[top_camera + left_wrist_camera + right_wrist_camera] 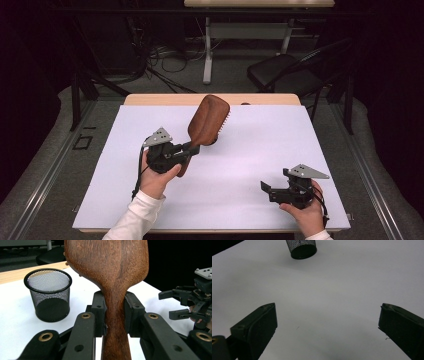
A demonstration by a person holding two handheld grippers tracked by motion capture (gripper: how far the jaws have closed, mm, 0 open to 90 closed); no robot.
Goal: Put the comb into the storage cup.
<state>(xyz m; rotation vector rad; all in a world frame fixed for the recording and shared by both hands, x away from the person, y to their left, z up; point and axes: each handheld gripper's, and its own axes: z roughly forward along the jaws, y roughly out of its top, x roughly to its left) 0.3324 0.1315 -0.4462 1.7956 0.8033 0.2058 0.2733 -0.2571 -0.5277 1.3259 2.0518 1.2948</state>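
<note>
1. Left gripper [192, 148] is pinching the handle of a brown wooden hairbrush [207, 120], and the person's left hand [155, 175] is holding that gripper above the white desk [240, 165].
2. Both black pads are pressing on the narrow neck of the hairbrush in the left gripper view, one on each side, just below where the wood is widening into the head.
3. Seen from the high view, the hairbrush is rising up and away from the gripper, tilted toward the far edge of the desk, with its smooth back facing the camera and a few bristle tips [229, 119] showing along its right edge.
4. Right gripper [266, 190] is resting low over the near right part of the desk in the person's right hand [307, 212], well apart from the hairbrush.
5. Its jaws are standing spread wide in the right gripper view, with nothing but bare white desk between them.
6. A black wire-mesh pen cup [48, 293] is standing upright on the desk in the left gripper view, to the left of the hairbrush head and apart from it.
7. That same mesh cup is appearing at the top of the right gripper view, far from the spread jaws.
8. Beyond the desk, a black folding chair [285, 72] is standing on the grey floor.
</note>
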